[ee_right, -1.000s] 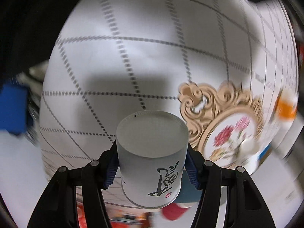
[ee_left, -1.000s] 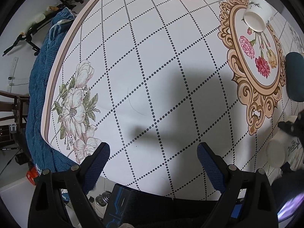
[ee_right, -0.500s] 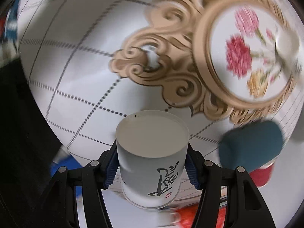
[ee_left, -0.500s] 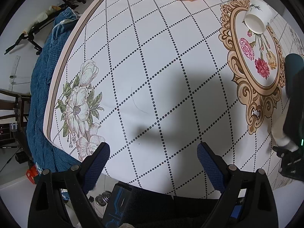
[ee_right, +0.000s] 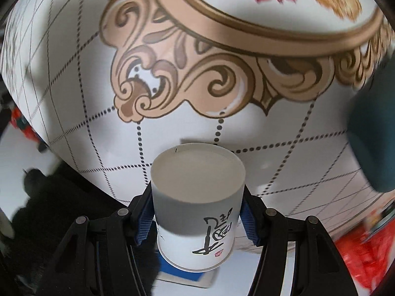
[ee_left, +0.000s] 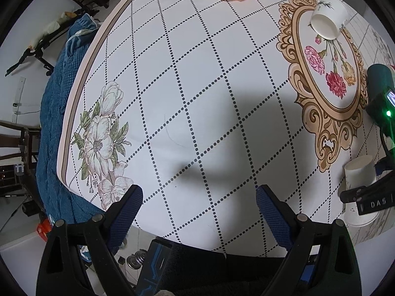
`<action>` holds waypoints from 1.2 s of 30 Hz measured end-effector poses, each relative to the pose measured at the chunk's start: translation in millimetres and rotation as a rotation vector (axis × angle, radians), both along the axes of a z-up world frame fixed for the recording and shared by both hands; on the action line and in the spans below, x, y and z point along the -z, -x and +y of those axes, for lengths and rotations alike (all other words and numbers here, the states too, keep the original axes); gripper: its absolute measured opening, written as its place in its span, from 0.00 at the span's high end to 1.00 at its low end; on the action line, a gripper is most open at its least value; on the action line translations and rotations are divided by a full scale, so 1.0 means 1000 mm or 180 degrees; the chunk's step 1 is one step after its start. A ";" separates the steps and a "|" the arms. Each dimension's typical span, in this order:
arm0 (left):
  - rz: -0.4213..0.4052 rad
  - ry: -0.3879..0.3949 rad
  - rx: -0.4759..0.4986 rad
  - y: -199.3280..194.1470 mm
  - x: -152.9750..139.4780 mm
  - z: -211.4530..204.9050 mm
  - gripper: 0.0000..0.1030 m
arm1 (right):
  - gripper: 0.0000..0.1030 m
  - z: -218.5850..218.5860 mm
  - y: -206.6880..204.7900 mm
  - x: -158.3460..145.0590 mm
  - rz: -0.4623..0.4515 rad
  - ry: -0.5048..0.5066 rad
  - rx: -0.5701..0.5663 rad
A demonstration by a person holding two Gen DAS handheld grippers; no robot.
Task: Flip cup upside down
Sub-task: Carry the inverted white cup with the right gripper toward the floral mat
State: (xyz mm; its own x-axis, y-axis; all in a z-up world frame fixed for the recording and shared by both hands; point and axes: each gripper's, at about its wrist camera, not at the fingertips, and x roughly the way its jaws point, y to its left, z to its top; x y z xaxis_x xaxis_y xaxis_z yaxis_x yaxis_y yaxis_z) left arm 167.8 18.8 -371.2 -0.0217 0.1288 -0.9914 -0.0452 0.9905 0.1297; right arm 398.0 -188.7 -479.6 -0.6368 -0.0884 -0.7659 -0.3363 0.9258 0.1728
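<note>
Now the right gripper (ee_right: 197, 212) clamps the white paper cup (ee_right: 196, 204), base up, near the tablecloth's (ee_left: 197, 98) front edge. Its rim faces down. The left gripper (ee_left: 199, 204) hangs spread wide, grasping nothing.

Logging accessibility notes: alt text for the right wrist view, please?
The right gripper clamps a white paper cup, base facing the camera, above a patterned tablecloth. A dark teal object is blurred at right.

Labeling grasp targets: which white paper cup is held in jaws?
The calligraphy cup, base-up, held between the right gripper jaws. The other white cup lies tipped on the medallion, untouched.
</note>
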 end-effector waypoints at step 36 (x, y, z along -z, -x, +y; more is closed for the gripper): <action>-0.0053 -0.0067 0.0286 -0.002 -0.014 -0.031 0.09 | 0.38 -0.115 -0.024 -0.060 -0.0707 -0.0139 0.0723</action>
State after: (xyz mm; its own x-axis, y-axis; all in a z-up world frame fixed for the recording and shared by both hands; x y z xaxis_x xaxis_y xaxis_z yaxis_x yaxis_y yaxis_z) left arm 169.4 -12.3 -357.5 0.0073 0.1502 -0.9886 0.0416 0.9878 0.1504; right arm 421.8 -303.5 -419.9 -0.4534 0.0728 -0.8883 -0.1559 0.9748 0.1594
